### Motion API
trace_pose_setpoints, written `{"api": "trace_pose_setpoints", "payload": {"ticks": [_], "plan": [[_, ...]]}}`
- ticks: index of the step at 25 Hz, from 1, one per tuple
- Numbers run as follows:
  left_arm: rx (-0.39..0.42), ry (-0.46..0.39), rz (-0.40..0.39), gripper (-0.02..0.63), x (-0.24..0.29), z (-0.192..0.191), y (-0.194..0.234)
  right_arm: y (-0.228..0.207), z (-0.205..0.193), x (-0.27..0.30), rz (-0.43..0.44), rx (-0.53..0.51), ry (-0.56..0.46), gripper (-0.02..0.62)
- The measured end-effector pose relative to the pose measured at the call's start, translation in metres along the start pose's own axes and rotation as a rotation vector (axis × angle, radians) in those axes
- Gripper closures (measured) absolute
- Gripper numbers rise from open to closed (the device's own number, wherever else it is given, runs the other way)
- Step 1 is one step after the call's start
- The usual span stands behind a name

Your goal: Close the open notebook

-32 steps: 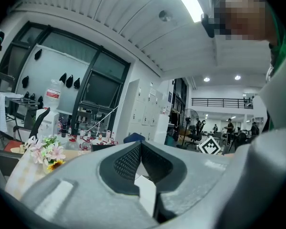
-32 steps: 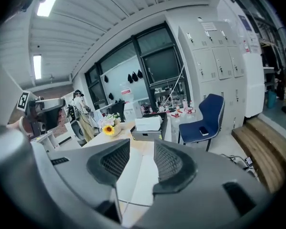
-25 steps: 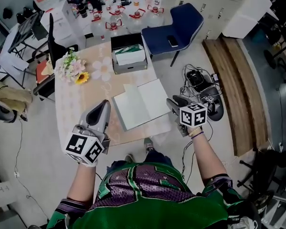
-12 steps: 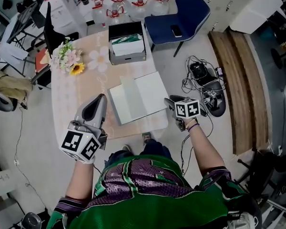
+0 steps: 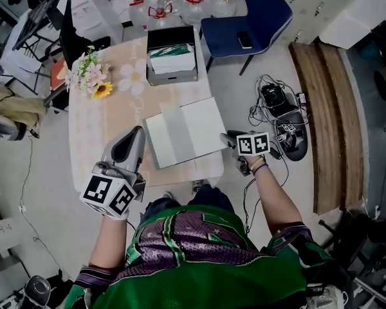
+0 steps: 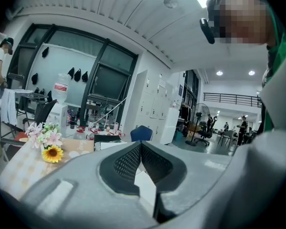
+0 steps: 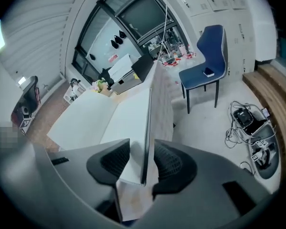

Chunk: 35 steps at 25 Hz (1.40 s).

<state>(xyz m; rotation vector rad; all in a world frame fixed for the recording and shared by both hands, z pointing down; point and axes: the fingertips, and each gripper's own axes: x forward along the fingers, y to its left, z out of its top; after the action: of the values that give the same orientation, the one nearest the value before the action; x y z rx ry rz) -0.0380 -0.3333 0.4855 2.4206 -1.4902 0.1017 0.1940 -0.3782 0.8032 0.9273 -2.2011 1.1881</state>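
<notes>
Grasp step: notebook [image 5: 186,131] lies open on the table [image 5: 103,134]. Right gripper [image 5: 228,138] has its jaws spread astride the right page edge, not yet pinching. Left gripper [image 5: 137,135] is pressed together, empty, just left of it. Next: pinch, then fold leftward.

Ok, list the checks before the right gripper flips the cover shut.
1. The notebook lies open and flat on the table: ok.
2. The cover edge sits between the right gripper jaws: ok.
3. Those jaws are clamped on it: not ok, a gap shows.
4. The left gripper is shut, empty and beside the pages: ok.
5. The box stands apart from the notebook: ok.
</notes>
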Motion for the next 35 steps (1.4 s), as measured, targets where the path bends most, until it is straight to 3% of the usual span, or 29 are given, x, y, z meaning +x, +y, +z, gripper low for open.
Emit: {"api": "trace_pose_setpoints", "payload": {"ticks": [8,11,19,35], "plan": [[-0.031,0.009,0.020,0.589,0.006,-0.005,-0.002,0.002,-0.009,0.007,0.217,0.207,0.007,0.451],[-0.030,0.011,0.025,0.589,0.004,-0.006,-0.001,0.007,-0.011,0.007,0.252,0.208,0.018,0.460],[-0.037,0.004,0.007,0.589,-0.005,-0.004,0.011,0.018,-0.001,-0.004,0.180,0.101,-0.041,0.544],[-0.038,-0.041,-0.020,0.589,-0.057,0.010,0.047,0.054,0.015,-0.027,0.026,0.036,-0.117,0.565]]}}
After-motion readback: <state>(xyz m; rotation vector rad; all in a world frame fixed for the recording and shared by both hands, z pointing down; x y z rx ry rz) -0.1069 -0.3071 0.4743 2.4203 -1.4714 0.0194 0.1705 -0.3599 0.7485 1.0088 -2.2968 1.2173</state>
